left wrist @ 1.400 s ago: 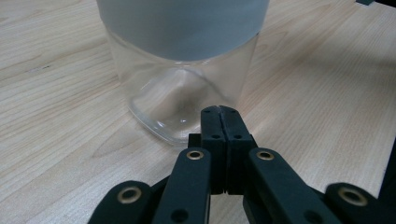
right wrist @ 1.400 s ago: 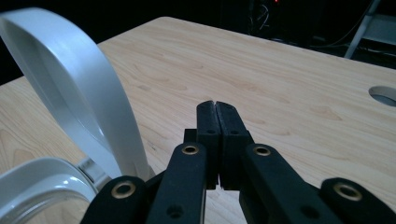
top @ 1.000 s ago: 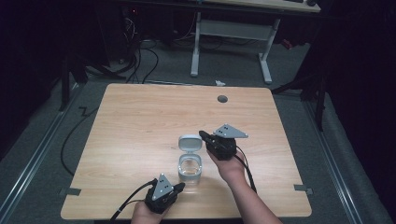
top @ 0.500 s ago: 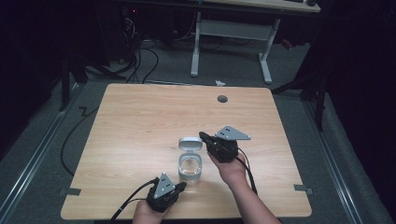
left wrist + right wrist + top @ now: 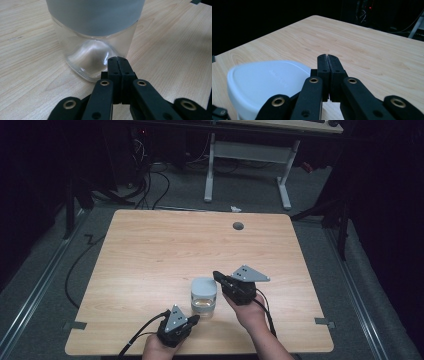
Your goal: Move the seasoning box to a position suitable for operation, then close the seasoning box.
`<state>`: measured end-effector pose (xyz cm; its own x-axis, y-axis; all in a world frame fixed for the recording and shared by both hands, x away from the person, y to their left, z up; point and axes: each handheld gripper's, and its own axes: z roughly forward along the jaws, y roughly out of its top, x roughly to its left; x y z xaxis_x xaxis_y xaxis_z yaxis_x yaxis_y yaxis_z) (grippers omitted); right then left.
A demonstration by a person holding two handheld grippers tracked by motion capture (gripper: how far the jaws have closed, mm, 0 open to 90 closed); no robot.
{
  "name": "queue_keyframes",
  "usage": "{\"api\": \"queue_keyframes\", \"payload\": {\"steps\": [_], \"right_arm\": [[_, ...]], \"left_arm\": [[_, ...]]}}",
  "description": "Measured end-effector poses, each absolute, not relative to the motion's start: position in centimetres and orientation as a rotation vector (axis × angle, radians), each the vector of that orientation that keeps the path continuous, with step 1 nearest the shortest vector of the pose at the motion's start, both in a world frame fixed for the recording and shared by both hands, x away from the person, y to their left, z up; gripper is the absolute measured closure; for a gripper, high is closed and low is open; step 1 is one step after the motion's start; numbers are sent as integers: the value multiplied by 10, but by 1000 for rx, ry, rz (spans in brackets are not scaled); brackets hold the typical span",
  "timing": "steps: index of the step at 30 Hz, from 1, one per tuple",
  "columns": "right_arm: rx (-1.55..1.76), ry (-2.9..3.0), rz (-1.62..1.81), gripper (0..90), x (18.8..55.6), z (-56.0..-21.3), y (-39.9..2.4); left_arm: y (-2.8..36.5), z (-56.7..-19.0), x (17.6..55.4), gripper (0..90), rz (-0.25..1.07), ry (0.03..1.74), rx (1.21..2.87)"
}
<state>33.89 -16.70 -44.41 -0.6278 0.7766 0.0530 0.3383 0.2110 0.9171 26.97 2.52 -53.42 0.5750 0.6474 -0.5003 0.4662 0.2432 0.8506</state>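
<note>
The lid [image 5: 204,285] now sits on top of the clear jar [image 5: 203,304]; half a sec ago it was lying on the surface [image 5: 150,250] just behind the jar, w/ the jar open. So the closing step seems done, or nearly; I cannot tell if the lid is pressed fully down.

The jar stands near the front edge of the surface, between both hands. The right tool [image 5: 218,275] is beside the lid's right edge, its jaws pressed together and holding nothing. The left tool [image 5: 195,319] is low, just in front of the jar's base, jaws also pressed together, empty.

Probably next is a push on the lid.
</note>
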Motion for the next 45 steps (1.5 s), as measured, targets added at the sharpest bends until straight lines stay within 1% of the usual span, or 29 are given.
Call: {"api": "queue_keyframes", "payload": {"steps": [8, 13, 18, 20, 22, 25, 26, 27, 28, 29, 30, 31, 32, 33, 34, 35, 36, 37, 39, 40, 41, 42, 45], "right_arm": [[1049, 2057, 1417, 887, 325, -453, -179], [1069, 2053, 1407, 886, 323, -459, -188], [1106, 2054, 1389, 883, 323, -468, -201], [1142, 2035, 1373, 873, 323, -474, -213], [1156, 2029, 1371, 868, 323, -476, -217], [1202, 2012, 1345, 856, 324, -484, -232], [1227, 1999, 1313, 851, 323, -488, -244], [1227, 1999, 1313, 851, 323, -488, -244], [1265, 1976, 1283, 844, 323, -492, -258], [1265, 1976, 1283, 844, 323, -492, -258], [1307, 1946, 1273, 839, 321, -496, -275], [1307, 1946, 1273, 839, 321, -496, -275], [1343, 1915, 1255, 822, 318, -499, -290], [1343, 1915, 1255, 822, 318, -499, -290], [1378, 1884, 1243, 793, 315, -502, -305], [1378, 1884, 1243, 793, 315, -502, -305], [1396, 1851, 1208, 728, 312, -506, -320], [1396, 1851, 1208, 728, 312, -506, -320], [1420, 1816, 1154, 625, 309, -509, -330], [1451, 1764, 1110, 543, 305, -513, -337], [1451, 1764, 1110, 543, 305, -513, -337], [1470, 1731, 1096, 498, 302, -517, -342], [1474, 1734, 1092, 483, 301, -517, -343]], "left_arm": [[26, -534, 270, 891, 154, 1037, 1386], [31, -531, 268, 879, 149, 1037, 1379], [44, -527, 263, 878, 171, 1037, 1364], [54, -524, 265, 874, 188, 1036, 1357], [64, -522, 268, 869, 209, 1038, 1353], [80, -518, 278, 850, 271, 1058, 1324], [92, -514, 287, 836, 288, 1084, 1290], [92, -514, 287, 826, 288, 1084, 1290], [98, -513, 292, 816, 303, 1098, 1279], [104, -513, 297, 816, 315, 1114, 1270], [116, -514, 305, 793, 353, 1149, 1247], [116, -514, 305, 772, 353, 1149, 1247], [128, -516, 313, 741, 390, 1191, 1235], [128, -516, 313, 710, 390, 1191, 1235], [141, -518, 319, 686, 435, 1226, 1231], [141, -518, 319, 660, 435, 1226, 1231], [150, -519, 323, 637, 467, 1245, 1241], [155, -520, 325, 637, 493, 1257, 1239], [171, -523, 329, 607, 563, 1288, 1231], [186, -528, 332, 574, 620, 1326, 1218], [186, -528, 332, 568, 620, 1326, 1218], [195, -530, 334, 563, 615, 1368, 1189], [196, -530, 333, 555, 597, 1365, 1179]]}}
